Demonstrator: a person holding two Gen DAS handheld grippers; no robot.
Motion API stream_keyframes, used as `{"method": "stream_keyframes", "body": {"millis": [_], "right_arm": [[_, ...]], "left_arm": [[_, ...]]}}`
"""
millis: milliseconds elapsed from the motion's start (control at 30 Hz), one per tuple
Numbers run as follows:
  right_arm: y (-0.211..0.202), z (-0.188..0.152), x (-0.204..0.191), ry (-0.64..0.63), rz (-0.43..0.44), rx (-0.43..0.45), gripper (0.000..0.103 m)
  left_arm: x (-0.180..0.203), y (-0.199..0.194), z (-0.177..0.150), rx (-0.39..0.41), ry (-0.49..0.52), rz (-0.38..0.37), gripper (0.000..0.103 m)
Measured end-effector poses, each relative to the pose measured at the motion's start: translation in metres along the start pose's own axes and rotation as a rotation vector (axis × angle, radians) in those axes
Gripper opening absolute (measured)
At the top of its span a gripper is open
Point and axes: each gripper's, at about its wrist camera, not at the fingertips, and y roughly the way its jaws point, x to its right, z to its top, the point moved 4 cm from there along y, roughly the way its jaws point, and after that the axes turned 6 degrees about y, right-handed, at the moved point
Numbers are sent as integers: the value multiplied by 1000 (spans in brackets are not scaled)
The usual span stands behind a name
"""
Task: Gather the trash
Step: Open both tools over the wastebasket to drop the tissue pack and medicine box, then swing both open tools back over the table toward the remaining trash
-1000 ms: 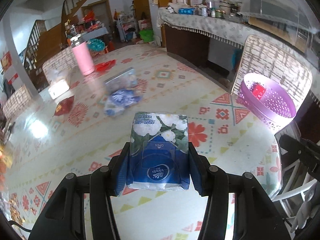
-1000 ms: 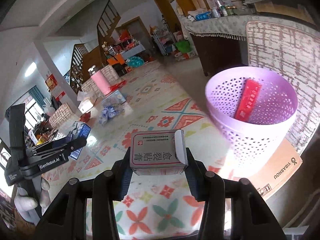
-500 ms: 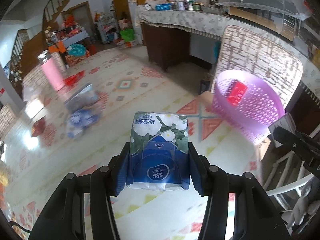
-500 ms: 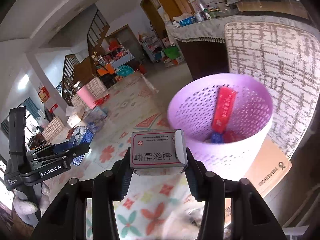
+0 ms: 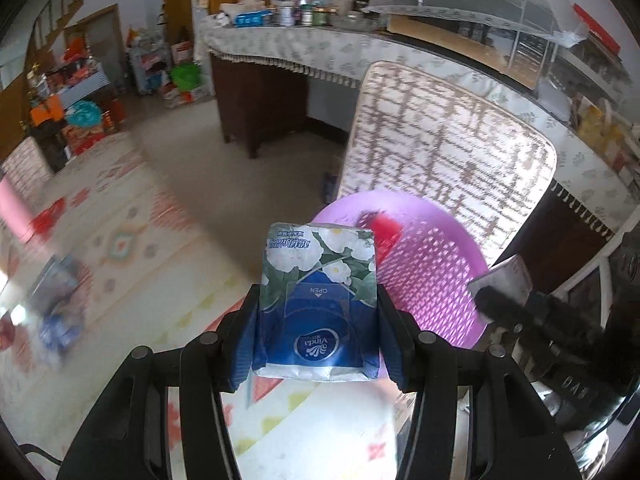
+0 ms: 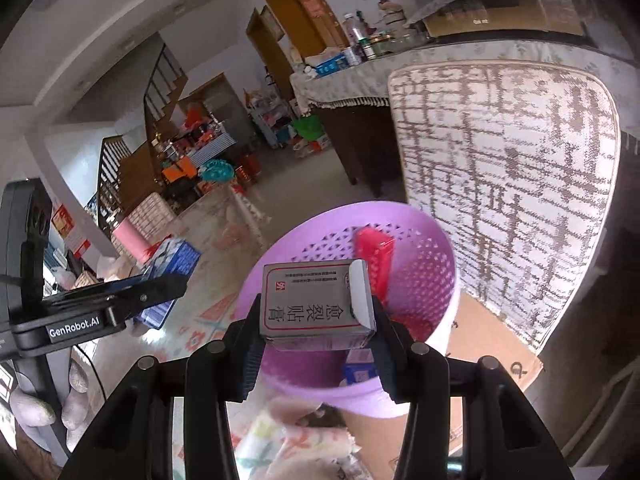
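left gripper (image 5: pixel 316 332): part open, blue ribbed pads pressed on both sides of a soft plastic tissue pack (image 5: pixel 318 300), blue with white flowers, glossy and slightly crumpled. the pack sits in front of the rim of a round lilac basket (image 5: pixel 436 280), perforated plastic wall.

right gripper (image 6: pixel 316 328): part open, clamped on a small grey card box (image 6: pixel 316 304), rectangular, printed with dark characters, one end flap standing loose. the box is held over the near rim of the basket (image 6: pixel 420 248).

inside the basket: a flat red packet (image 6: pixel 376 260) leaning on the wall and a small blue item (image 6: pixel 360 372) at the bottom.

surroundings: a padded chair back (image 6: pixel 508 184), woven grid pattern, stands just behind the basket. a brown cardboard sheet (image 6: pixel 488 344) lies under it. patterned tablecloth (image 5: pixel 120 248), blurred, with loose wrappers (image 5: pixel 60 304) at left.
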Motion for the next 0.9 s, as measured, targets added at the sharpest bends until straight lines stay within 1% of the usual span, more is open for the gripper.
{"method": "stream_keyframes", "body": {"millis": [100,200,267,300,333,367,500,667,733,900], "right_arm": [[4,9,7,-2,-10,6,52],[15,18,14,-5,-17,8,54],[20,20,16,-1,-26,7,59],[21,21,17,3,-26,8,62],[21,21,17,3,-25,11,63],[21,20,16,1,-23,15,63],[22,15,13,2,-21,5,64],[18,7,3,1,-15,-3,64],[16,5,-2,-1,-10,-6,70],[9,-4,-28,-22,19,-9,76]], "left_arm": [[8,13,13,-13,5,-35,52],[10,25,20,-32,-7,-52,54],[7,26,20,-34,-26,-54,65],[6,25,19,-29,-32,-55,68],[4,23,17,-23,-33,-52,71],[2,20,15,-22,-32,-46,72],[-8,9,5,-23,-63,-47,72],[-27,-10,-16,-27,-120,-43,77],[-36,-17,-28,-33,-148,-52,77],[-57,-36,-58,-32,-188,-50,77]]}}
